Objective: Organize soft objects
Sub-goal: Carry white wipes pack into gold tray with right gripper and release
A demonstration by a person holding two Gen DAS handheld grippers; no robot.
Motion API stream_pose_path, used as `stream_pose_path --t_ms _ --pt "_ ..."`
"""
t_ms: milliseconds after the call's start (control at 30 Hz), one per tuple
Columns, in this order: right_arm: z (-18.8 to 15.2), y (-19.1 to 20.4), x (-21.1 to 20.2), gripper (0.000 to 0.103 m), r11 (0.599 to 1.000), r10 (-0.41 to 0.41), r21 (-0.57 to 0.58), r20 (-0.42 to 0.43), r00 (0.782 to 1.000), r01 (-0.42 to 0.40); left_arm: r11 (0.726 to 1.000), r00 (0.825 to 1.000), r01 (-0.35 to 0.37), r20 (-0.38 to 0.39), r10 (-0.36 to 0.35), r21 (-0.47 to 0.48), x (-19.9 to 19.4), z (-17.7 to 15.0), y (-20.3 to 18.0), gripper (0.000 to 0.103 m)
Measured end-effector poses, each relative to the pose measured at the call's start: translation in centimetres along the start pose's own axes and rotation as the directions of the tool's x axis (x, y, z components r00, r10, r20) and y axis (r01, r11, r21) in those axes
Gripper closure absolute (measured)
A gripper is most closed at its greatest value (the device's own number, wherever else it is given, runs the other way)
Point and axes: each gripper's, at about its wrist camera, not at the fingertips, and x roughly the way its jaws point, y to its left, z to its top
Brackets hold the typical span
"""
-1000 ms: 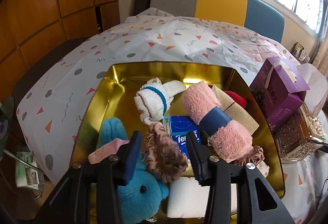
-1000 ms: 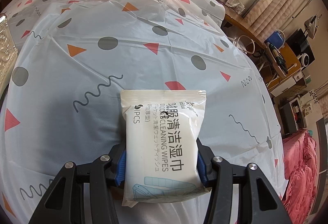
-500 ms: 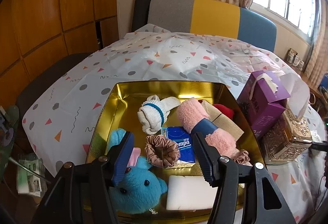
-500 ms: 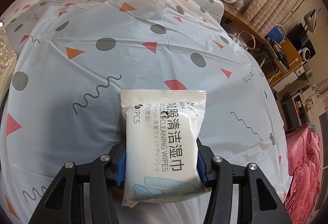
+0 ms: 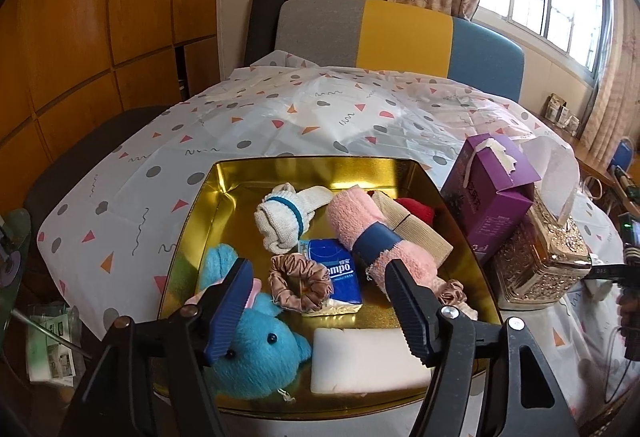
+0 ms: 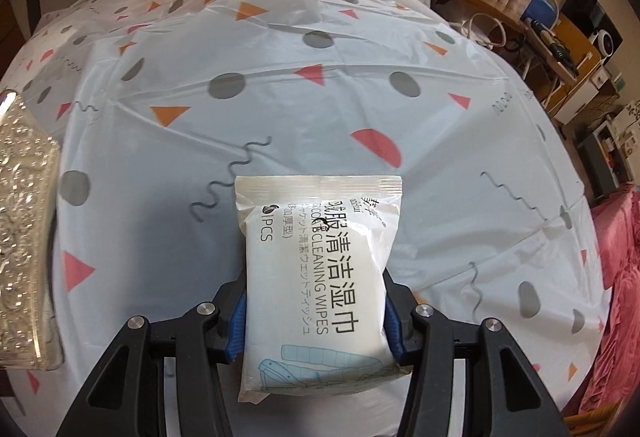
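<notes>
In the left wrist view a gold tray (image 5: pixel 224 189) holds soft things: a blue plush toy (image 5: pixel 256 353), a brown scrunchie (image 5: pixel 300 283), a blue tissue pack (image 5: pixel 334 275), a white sock roll (image 5: pixel 282 225), a pink towel roll (image 5: pixel 372 241) and a white sponge (image 5: pixel 368 361). My left gripper (image 5: pixel 320 305) is open and empty, above the tray's near side. My right gripper (image 6: pixel 316 309) is shut on a white pack of cleaning wipes (image 6: pixel 320 277), held above the patterned tablecloth (image 6: pixel 320 77).
A purple tissue box (image 5: pixel 492 197) and an ornate gold tissue holder (image 5: pixel 540 261) stand right of the tray; the holder also shows in the right wrist view (image 6: pixel 24 237). A sofa (image 5: pixel 400 37) stands behind the table. A desk with clutter (image 6: pixel 560 25) is at far right.
My left gripper has pulled back and up from the tray, leaving the scrunchie lying in it. My right gripper has lifted and turned slightly left with the wipes pack.
</notes>
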Motion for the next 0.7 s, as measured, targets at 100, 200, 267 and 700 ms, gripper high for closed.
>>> stream_pose_path --t_ms 100,200,267,700 --pt "-0.6 1.5 -0.4 0.050 0.999 0.040 -0.006 -0.013 0.999 -0.040 1.000 1.000 0.012 -0.008 -0.012 -0.001 0.0 -0.2 0.0 0.033" --pt "-1.2 2.7 -0.7 0.050 0.998 0.053 -0.021 -0.013 0.998 -0.054 1.000 1.000 0.025 -0.015 -0.025 -0.004 0.1 -0.5 0.0 0.033" --pt "-1.6 3.6 -0.9 0.050 0.998 0.049 -0.046 -0.008 0.999 -0.049 1.000 1.000 0.026 -0.018 -0.026 0.001 0.1 -0.6 0.0 0.033" --pt "0.5 3.8 -3.0 0.051 0.981 0.182 0.065 0.030 0.983 -0.184 0.999 1.000 0.000 -0.022 -0.001 -0.047 0.4 -0.4 2.3 0.032"
